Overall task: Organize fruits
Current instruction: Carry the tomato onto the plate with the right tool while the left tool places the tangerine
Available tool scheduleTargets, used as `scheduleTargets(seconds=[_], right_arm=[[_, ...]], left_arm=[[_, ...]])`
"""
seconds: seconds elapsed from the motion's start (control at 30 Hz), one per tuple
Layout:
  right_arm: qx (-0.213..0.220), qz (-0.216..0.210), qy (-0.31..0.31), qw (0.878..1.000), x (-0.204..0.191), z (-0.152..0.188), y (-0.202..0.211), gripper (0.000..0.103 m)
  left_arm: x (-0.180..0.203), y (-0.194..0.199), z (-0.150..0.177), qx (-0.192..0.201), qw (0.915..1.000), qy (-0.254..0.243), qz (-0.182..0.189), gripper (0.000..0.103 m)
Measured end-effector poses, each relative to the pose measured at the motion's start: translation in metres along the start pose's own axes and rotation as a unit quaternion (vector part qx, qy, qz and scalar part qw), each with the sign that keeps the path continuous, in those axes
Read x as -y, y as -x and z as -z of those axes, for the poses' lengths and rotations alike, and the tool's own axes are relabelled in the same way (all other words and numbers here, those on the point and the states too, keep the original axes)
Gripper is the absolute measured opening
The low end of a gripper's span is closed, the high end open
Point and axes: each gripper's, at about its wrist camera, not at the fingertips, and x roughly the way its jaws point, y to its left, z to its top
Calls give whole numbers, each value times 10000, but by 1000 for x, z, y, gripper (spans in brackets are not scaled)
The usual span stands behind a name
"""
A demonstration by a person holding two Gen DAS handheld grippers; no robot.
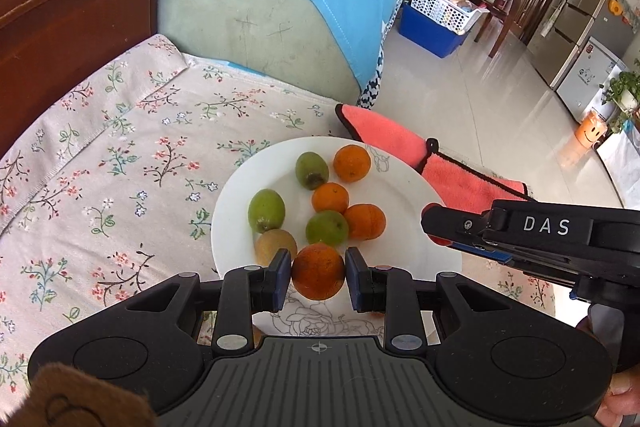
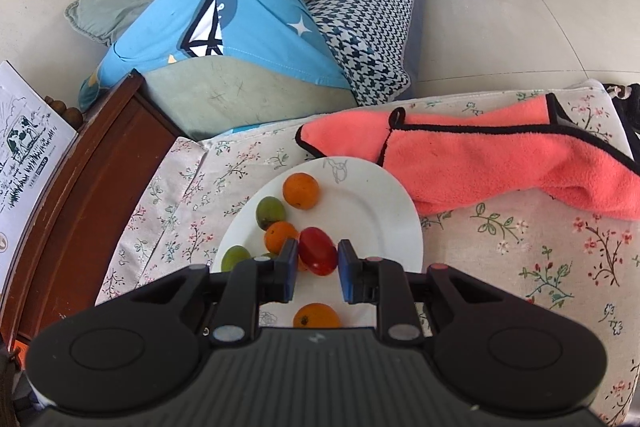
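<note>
surface: floral cloth (image 2: 520,259) over the table
on it: white plate (image 2: 372,203), pink towel (image 2: 500,163) just beside

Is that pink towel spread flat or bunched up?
Bunched up: the pink towel lies folded and rumpled beside the white plate.

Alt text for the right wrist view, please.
The right tongs grip a small red oval tomato above a round white plate that holds small orange and green fruits. The plate rests on a floral cloth, a coral-pink towel lying beside it.
</note>
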Motion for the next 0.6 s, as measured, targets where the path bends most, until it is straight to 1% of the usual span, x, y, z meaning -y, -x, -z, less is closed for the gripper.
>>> scheduleTargets(seconds=[0.1, 0.3, 0.4, 0.43, 0.47, 0.53, 0.6], right_arm=[[-71, 25, -38, 10000, 3, 1, -5, 22], [-34, 73, -158, 9998, 7, -1, -8, 24], [-7, 38, -235, 9997, 8, -3, -6, 25], [14, 25, -236, 9997, 7, -4, -5, 25], [44, 11, -226, 9997, 6, -4, -3, 25], [90, -44, -199, 9998, 3, -5, 0, 25], [112, -134, -149, 9997, -1, -6, 4, 25]], left_arm=[[3, -3, 0, 8, 10000, -8, 0, 27], [6, -1, -3, 132, 9999, 62, 58, 30], [4, 6, -6, 235, 9997, 98, 10, 41], [3, 9, -8, 286, 9995, 113, -17, 49], [2, 13, -9, 345, 9993, 130, -49, 54], [0, 21, -13, 462, 9988, 150, -113, 58], [-4, 29, -16, 558, 9982, 154, -155, 60]])
